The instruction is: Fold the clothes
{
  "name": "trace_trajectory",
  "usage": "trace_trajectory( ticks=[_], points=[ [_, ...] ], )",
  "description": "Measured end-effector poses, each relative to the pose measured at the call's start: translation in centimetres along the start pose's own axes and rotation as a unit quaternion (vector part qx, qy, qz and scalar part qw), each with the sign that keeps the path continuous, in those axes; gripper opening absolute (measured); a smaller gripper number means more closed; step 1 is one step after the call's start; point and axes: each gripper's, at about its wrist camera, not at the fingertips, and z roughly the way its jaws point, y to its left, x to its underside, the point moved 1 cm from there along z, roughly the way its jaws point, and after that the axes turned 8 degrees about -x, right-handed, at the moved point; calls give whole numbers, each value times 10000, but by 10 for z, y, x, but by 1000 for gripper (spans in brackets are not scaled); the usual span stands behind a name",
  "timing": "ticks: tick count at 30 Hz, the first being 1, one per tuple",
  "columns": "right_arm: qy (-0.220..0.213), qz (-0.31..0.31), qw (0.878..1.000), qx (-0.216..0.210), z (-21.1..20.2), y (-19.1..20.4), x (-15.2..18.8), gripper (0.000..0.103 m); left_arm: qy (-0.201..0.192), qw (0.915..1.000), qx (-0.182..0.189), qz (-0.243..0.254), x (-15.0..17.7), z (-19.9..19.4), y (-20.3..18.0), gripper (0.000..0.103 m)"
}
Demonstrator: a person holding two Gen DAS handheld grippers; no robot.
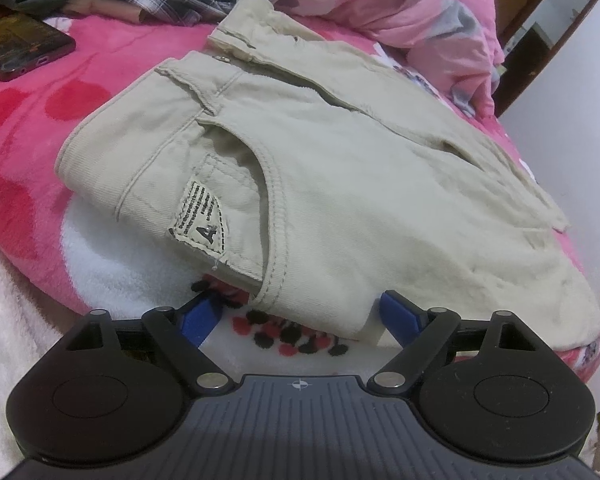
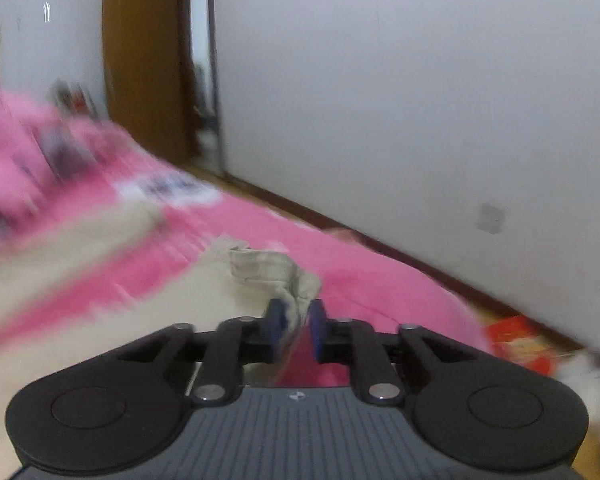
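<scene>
Corduroy beige trousers [image 1: 300,168] on fluffy pink blanket [image 1: 100,76], left fingers [image 1: 296,314] spread wide, right fingers [image 2: 296,316] pinching crumpled hem [image 2: 268,268].

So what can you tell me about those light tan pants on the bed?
The pants are pale beige, in a ribbed, corduroy-looking cloth. They lie folded over on the pink blanket, waistband away from the camera, showing belt loops, a curved stitched pocket and a sewn-on cloth label printed with a big letter A. The left gripper stands open around their near edge. In the blurry right wrist view, the right gripper pinches a bunched end of the cloth.
</scene>
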Motion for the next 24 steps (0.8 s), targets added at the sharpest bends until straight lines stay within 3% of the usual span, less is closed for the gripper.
trace_trajectory(
  ticks=[2, 3, 4, 5, 6, 11, 13, 16, 18, 19, 20, 21, 24],
  points=[
    [25, 1197, 9926, -196, 1, -35, 6, 31, -5, 10000, 31, -2, 0, 0, 1, 87],
    [-25, 1951, 9798, -430, -1, -55, 10, 32, -13, 10000, 51, -15, 1, -1, 2, 87],
    [-83, 2743, 9581, -814, -4, -77, 16, 32, -20, 10000, 71, -28, 1, -1, 3, 87],
    [-95, 3199, 9414, -1064, -7, -90, 23, 32, -28, 9999, 91, -41, 1, -1, 4, 87],
    [-70, 3415, 9323, -1186, -9, -97, 27, 32, -36, 9999, 96, -36, 2, -1, 4, 87],
    [-175, 2839, 9457, -1571, -32, -80, 34, 31, -48, 9999, 127, -8, 2, -1, 4, 87],
    [-276, 2189, 9513, -2150, -39, -58, 35, 31, -58, 9999, 148, -20, 2, -1, 5, 87],
    [-19, 928, 9718, -2166, -41, -28, 56, 29, -90, 9998, 174, -35, 3, -2, 6, 87],
    [162, 72, 9768, -2136, -43, -8, 70, 16, -104, 9998, 174, -5, 4, -2, 6, 87],
    [73, 142, 9802, -1973, -50, -4, 71, 15, -110, 9998, 170, 24, 4, -2, 5, 87],
    [-36, 268, 9834, -1793, -57, 0, 71, 20, -120, 9998, 170, 57, 4, -3, 5, 87],
    [-203, 254, 9834, -1784, -68, 10, 69, 20, -137, 9997, 179, 71, 5, -3, 5, 87],
    [-634, -633, 9541, -2856, -110, 76, 69, 19, -177, 9996, 212, 105, 7, -4, 6, 87]
  ],
)
